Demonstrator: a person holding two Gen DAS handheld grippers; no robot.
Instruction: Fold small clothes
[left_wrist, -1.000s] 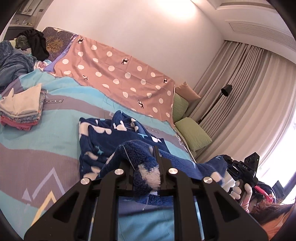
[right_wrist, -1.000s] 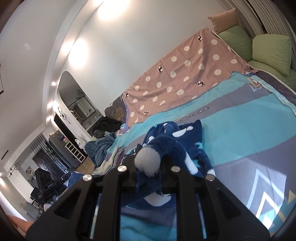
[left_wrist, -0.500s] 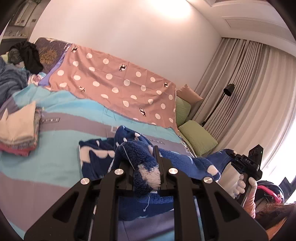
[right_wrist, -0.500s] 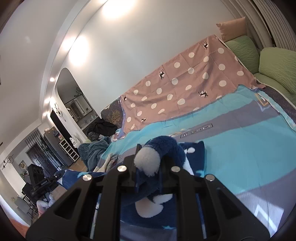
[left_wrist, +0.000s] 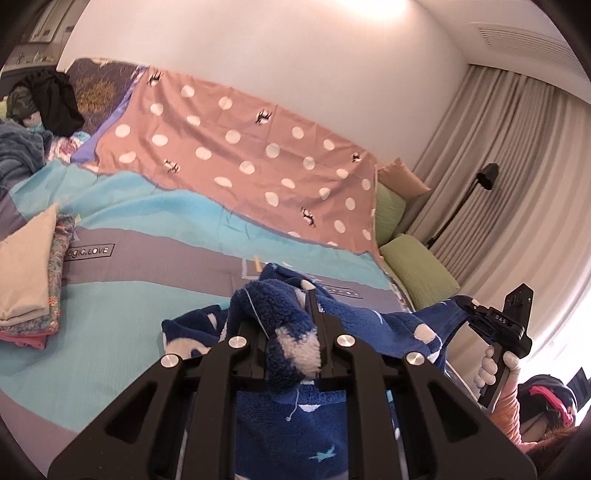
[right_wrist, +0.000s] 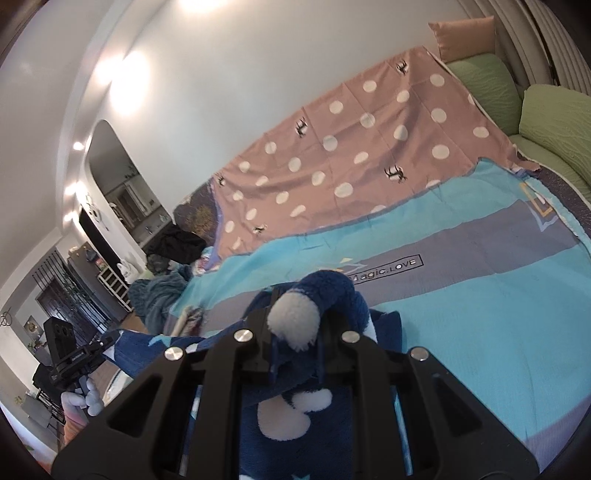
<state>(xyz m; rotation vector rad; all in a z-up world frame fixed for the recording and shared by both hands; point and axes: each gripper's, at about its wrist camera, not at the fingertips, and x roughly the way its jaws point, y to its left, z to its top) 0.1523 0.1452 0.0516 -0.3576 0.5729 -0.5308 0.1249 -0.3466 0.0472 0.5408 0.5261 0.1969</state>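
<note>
Stretching between both tools, the navy fleece garment (left_wrist: 388, 325) (white-patterned) is pinched by the left gripper (left_wrist: 291, 347) and right gripper (right_wrist: 295, 336); folded clothes (left_wrist: 29, 273) are seen at nine o'clock.

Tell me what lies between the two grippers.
A taut span of the blue fleece garment runs from the left gripper to the right gripper; the left wrist view shows it.
</note>
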